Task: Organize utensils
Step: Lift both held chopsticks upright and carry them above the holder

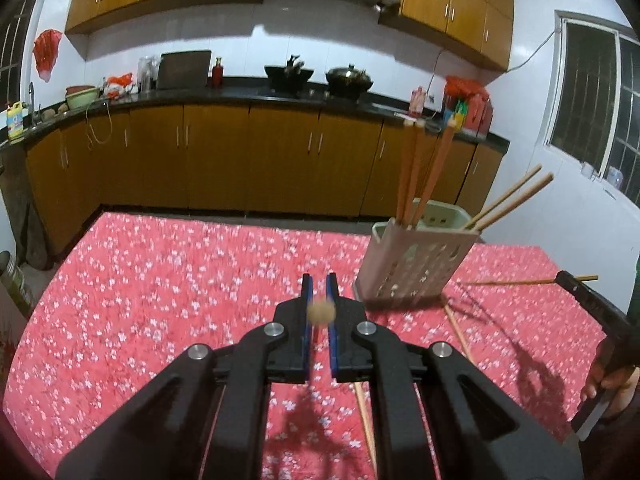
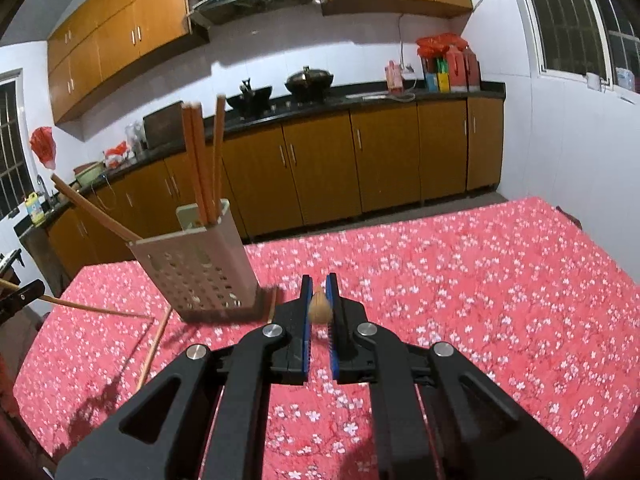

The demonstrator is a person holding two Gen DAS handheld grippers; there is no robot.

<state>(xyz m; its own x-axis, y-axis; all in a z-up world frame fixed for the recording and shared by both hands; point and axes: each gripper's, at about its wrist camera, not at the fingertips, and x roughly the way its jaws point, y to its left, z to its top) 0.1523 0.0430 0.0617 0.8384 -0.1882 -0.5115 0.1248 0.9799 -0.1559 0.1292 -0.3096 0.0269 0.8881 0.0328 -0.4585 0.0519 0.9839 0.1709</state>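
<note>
On table [image 1: 160,280], 1 holder [image 1: 416,264], 5 chopsticks inside, 2 grippers [image 1: 320,280] [image 2: 320,280] each clamping 1 chopstick [image 1: 321,311] [image 2: 319,309].

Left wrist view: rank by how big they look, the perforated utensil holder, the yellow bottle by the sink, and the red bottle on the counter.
1. Utensil holder, by far the largest, but nearest the camera.
2. Yellow bottle.
3. Red bottle, slightly smaller; it stands farther back, so the true order of the bottles is unsure.

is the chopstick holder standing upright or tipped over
Upright. The holder stands on its base on the tablecloth, open top up, chopsticks sticking out above the rim.
</note>
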